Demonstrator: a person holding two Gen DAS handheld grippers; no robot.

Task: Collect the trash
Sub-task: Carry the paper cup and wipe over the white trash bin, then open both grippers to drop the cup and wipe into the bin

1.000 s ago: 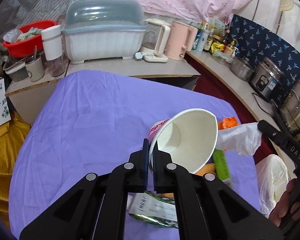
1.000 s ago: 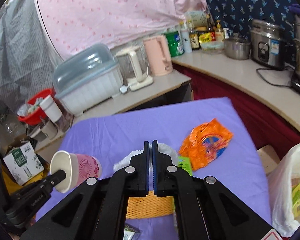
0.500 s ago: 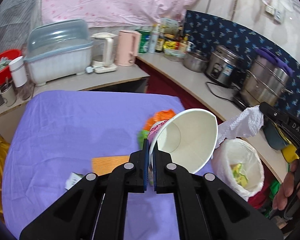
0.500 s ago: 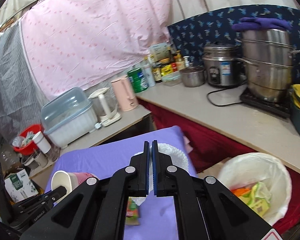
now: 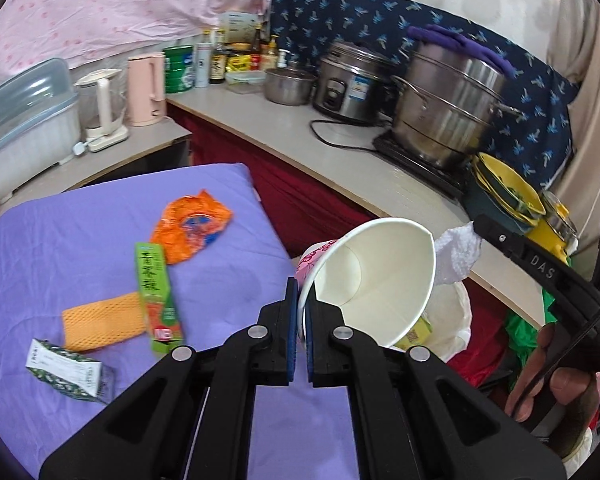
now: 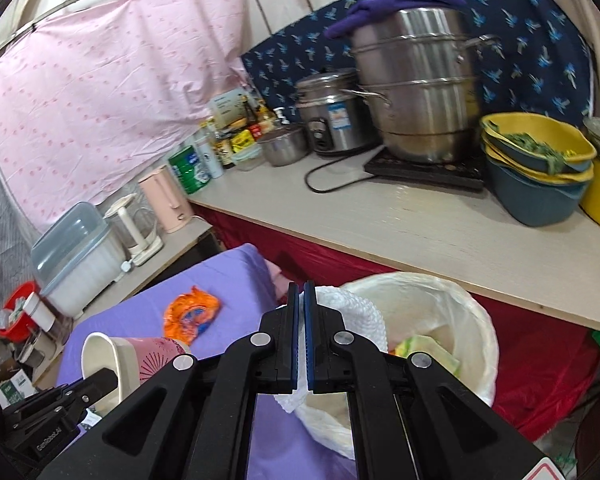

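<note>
While your left gripper (image 5: 302,300) pinches the rim of the paper cup (image 5: 374,280) between its closed fingers, the cup lies tilted on its side, mouth toward the camera, its pink patterned wall turned away from you. It hangs past the right edge of the purple-covered table (image 5: 80,240), above the bin lined with a white bag (image 6: 452,304). Your right gripper (image 6: 301,312) is clamped shut on a crumpled white paper towel (image 6: 356,312), which bulges out to the right of the fingertips and sits at the near rim of that bin, partly over its opening. Inside the bag you can see yellow and green wrappers (image 6: 420,350). From the right wrist view, the cup appears at lower left, to the left of your right gripper and over the table's right edge. On the table lie other pieces: an orange crumpled wrapper (image 5: 192,228) near the far right corner, a green box (image 5: 156,296) lying lengthwise toward you just in front of it, an orange mesh pad (image 5: 100,320) touching the box's left side, and a small green-and-white carton (image 5: 66,370) near the left edge, closest to you.
</note>
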